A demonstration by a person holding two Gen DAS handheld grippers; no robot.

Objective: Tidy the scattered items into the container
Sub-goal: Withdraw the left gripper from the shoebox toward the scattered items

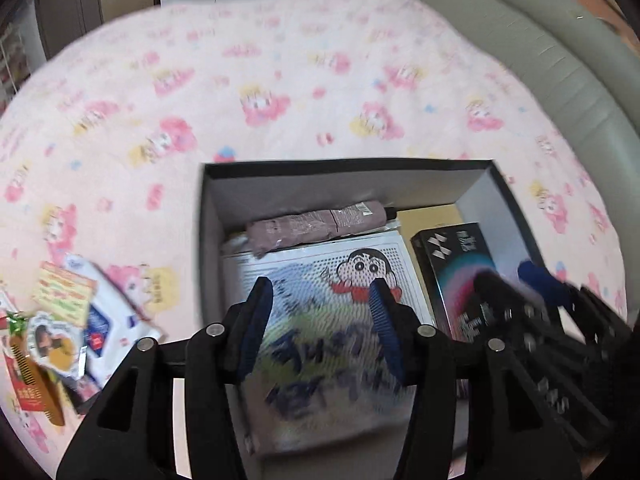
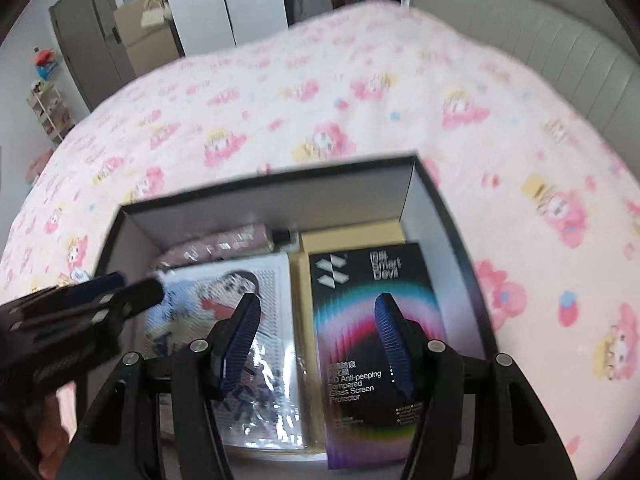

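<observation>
Container: a dark open box [image 1: 348, 168] is set on the bed [image 1: 280, 80], which is covered in a pink cartoon print.
Already inside: a white cartoon-printed pack in clear wrap [image 1: 320, 300] is laid flat, with a mauve soft pouch [image 1: 320, 220] along the far wall and a black screen-protector box [image 2: 372, 340] at the right side.
Left gripper [image 1: 320, 320]: it is held above the cartoon pack with the jaws parted and nothing seen between them.
Right gripper [image 2: 316, 344]: it is held above the screen-protector box, jaws likewise released and empty.
Still scattered: a small heap of items [image 1: 60, 320] is left on the bed just beside the box's left wall: a white sachet with blue print, a yellow-green card, a round printed piece and what looks like a brown comb; blur prevents closer naming.
Handling, judged: these are thought light and thin; the sachet is expected to be soft and slippery, the comb stiff.
Where to grip, judged: a raised edge of the sachet or the comb's spine is favoured, since flat pieces sink into soft bedding.
Risk, judged: overlapping pieces may be dragged along together.
</observation>
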